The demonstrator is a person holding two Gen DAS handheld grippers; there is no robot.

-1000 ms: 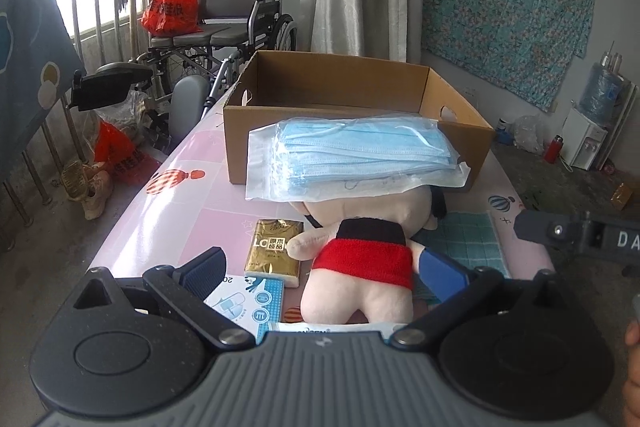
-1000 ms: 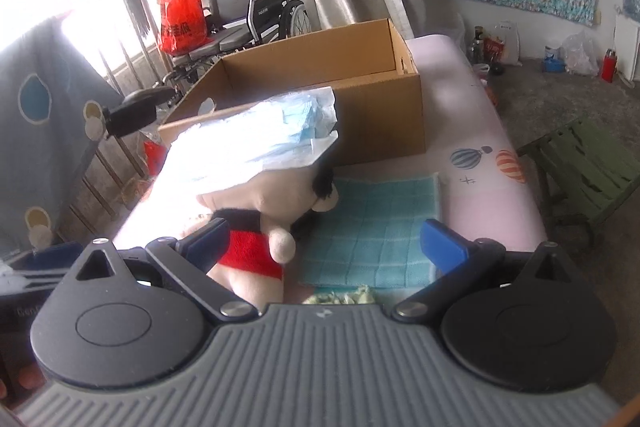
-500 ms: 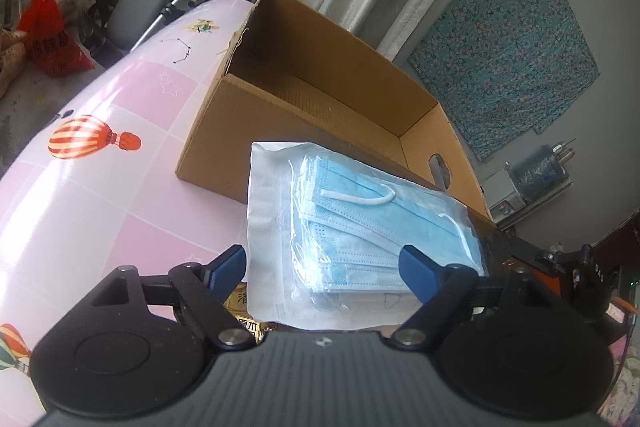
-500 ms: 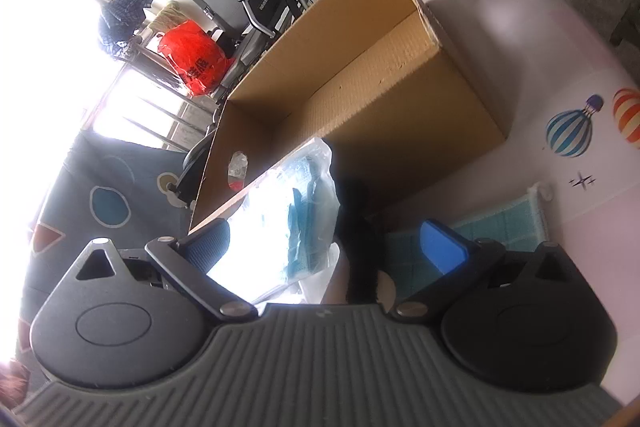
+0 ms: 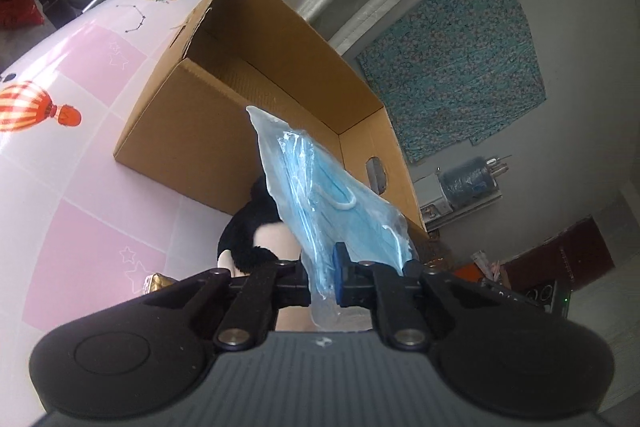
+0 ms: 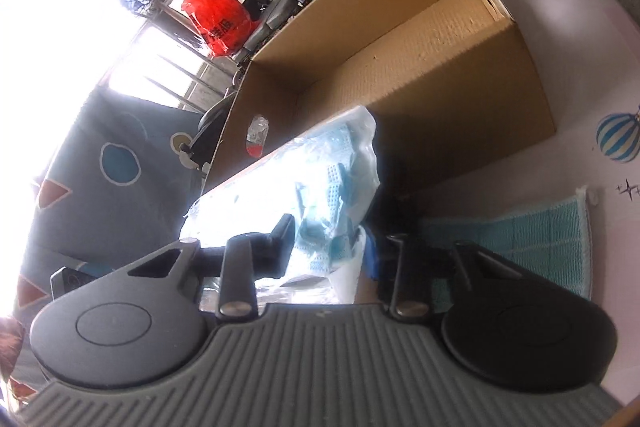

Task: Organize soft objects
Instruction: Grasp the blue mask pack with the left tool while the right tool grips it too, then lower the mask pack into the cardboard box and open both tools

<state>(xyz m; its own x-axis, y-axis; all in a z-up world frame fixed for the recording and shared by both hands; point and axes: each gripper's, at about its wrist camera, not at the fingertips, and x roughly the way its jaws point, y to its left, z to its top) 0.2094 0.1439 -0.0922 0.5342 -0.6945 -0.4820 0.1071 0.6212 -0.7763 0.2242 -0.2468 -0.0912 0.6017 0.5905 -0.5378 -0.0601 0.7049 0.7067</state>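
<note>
Both grippers, left [image 5: 323, 281] and right [image 6: 332, 247], having just been closing, are pinching the bagged face masks [image 5: 320, 195] before the cardboard box [image 5: 192, 123].

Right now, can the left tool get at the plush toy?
Probably not: the left tool is shut on the mask pack, which also covers the plush toy.

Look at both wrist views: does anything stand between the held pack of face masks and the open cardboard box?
Nothing visible does. Both the left gripper and right gripper have just been closing on the pack of face masks. The cardboard box lies directly beyond, top open; only its near wall must be cleared.
</note>
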